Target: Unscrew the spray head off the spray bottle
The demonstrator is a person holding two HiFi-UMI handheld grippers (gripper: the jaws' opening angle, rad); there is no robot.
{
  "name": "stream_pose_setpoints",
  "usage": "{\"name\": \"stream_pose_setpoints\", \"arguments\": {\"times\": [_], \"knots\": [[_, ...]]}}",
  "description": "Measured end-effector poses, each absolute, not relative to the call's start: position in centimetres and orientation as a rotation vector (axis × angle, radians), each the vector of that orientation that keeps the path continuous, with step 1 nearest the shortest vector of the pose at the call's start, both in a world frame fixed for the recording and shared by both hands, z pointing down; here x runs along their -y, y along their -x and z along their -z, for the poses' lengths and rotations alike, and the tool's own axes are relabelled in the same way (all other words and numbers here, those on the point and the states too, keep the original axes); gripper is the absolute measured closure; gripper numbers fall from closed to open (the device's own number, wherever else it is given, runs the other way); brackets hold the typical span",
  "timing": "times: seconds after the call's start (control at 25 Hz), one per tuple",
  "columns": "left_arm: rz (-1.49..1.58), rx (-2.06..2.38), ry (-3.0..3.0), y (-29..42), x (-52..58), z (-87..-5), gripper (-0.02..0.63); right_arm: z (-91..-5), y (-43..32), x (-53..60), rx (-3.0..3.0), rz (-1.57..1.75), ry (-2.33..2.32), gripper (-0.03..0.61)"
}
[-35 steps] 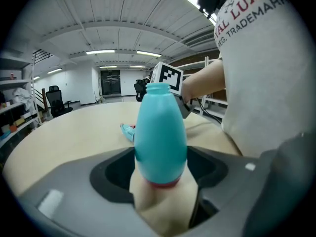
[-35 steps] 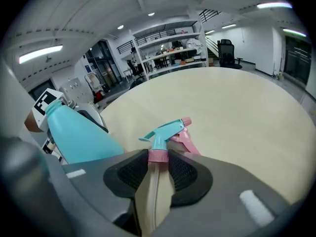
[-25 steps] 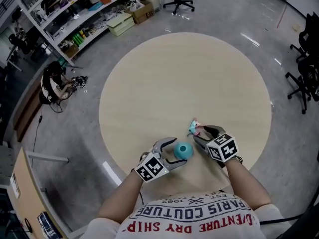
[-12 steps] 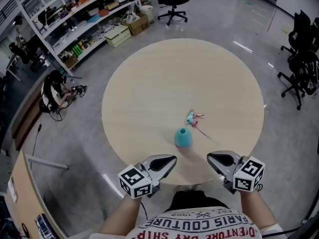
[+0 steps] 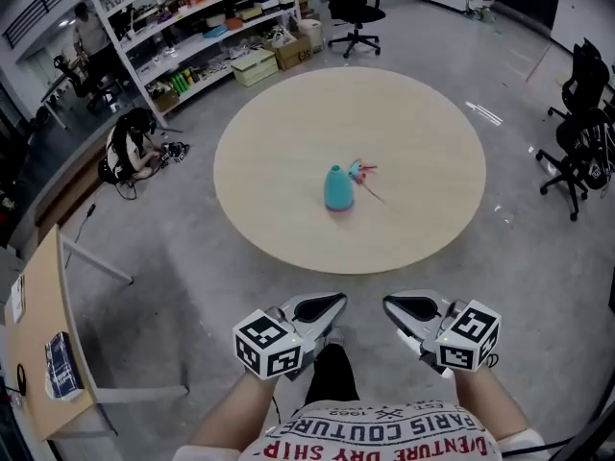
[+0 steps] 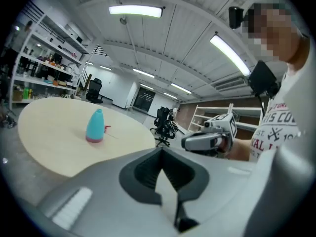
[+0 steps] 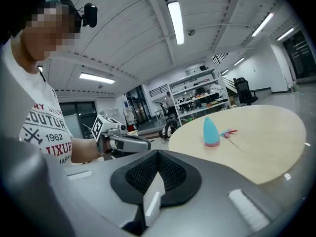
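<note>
A teal spray bottle [image 5: 336, 188] stands upright and headless near the middle of the round table [image 5: 413, 113]. Its pink and teal spray head [image 5: 360, 171] lies on the tabletop just right of it. Both grippers hang close to my body, over the floor and well short of the table's near edge. The left gripper [image 5: 330, 304] is shut and holds nothing; so is the right gripper [image 5: 394, 306]. In the left gripper view the bottle [image 6: 95, 126] is far off and the right gripper [image 6: 200, 141] shows alongside. The right gripper view shows the bottle [image 7: 211, 131] and spray head [image 7: 228, 132].
Grey floor lies between me and the table. Stocked shelves [image 5: 192, 27] line the far left. Office chairs stand at the back [image 5: 351, 3] and at the right [image 5: 577, 152]. A wooden desk [image 5: 38, 325] with a book sits at the lower left.
Both grippers have let go, drawn back from the bottle and spray head towards my body, and shut. The bottle and head stay on the table, now much farther away.
</note>
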State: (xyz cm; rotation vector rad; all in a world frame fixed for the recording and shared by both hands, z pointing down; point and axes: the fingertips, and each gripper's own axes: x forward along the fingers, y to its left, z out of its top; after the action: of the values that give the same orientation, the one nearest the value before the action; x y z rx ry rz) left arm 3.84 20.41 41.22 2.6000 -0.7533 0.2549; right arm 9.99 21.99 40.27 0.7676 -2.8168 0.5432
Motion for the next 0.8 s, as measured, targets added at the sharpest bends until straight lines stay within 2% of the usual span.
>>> {"name": "stream_pose_setpoints", "arguments": {"times": [0.32,0.52,0.8], "knots": [[-0.277,0.782,-2.667,-9.1,-37.8,-35.5,0.612,-37.4,-14.1,-39.5,2.826,-0.514,-0.695,0.577],[-0.360,0.833,-2.727,-10.5,-43.7,-33.4,0.612,-33.5,-13.7,-44.5,2.923,-0.416,-0.666,0.577],[-0.382,0.854,-2.753,-10.9,-48.7,-33.8,0.612,-32.8,-13.4,-48.0,2.932,-0.386,-0.649,0.577]]}}
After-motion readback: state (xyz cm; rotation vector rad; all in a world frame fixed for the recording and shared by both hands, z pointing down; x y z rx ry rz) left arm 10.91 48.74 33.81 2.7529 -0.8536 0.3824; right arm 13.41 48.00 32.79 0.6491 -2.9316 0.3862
